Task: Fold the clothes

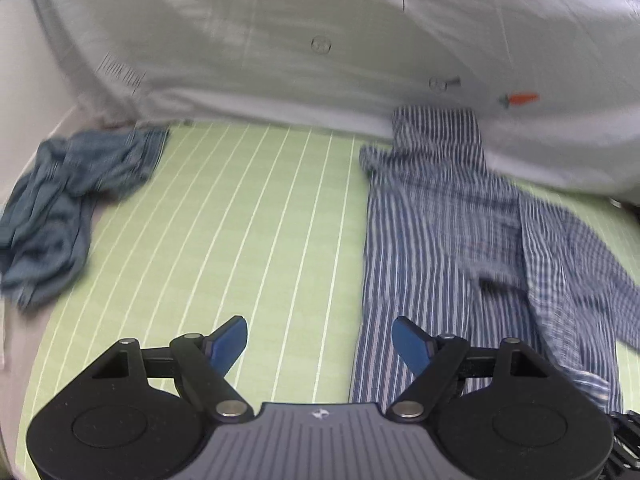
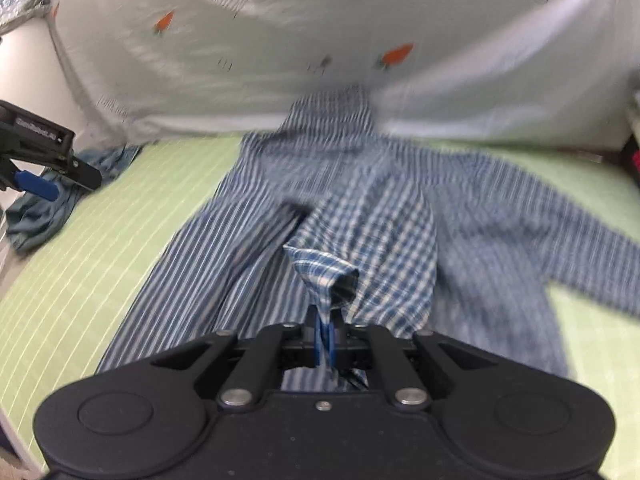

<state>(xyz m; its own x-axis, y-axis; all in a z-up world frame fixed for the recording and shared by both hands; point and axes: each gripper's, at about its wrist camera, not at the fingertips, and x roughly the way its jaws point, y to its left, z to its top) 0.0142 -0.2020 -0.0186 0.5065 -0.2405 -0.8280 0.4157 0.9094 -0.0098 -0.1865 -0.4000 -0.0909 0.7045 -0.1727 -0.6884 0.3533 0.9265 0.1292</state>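
My right tool (image 2: 325, 340) is clenched on a checked cuff of the striped shirt (image 2: 256, 248), which lies spread on the green bed sheet (image 1: 248, 216) — a sleeve fold, I judge. My left tool (image 1: 320, 344) hangs released over bare sheet beside the shirt's edge — room there, with the crumpled blue garment (image 1: 60, 208) well apart.

A home bedroom: green striped mattress cover (image 1: 248, 216), carrot-print bedsheet (image 1: 280, 40), loose clothes (image 1: 52, 208).
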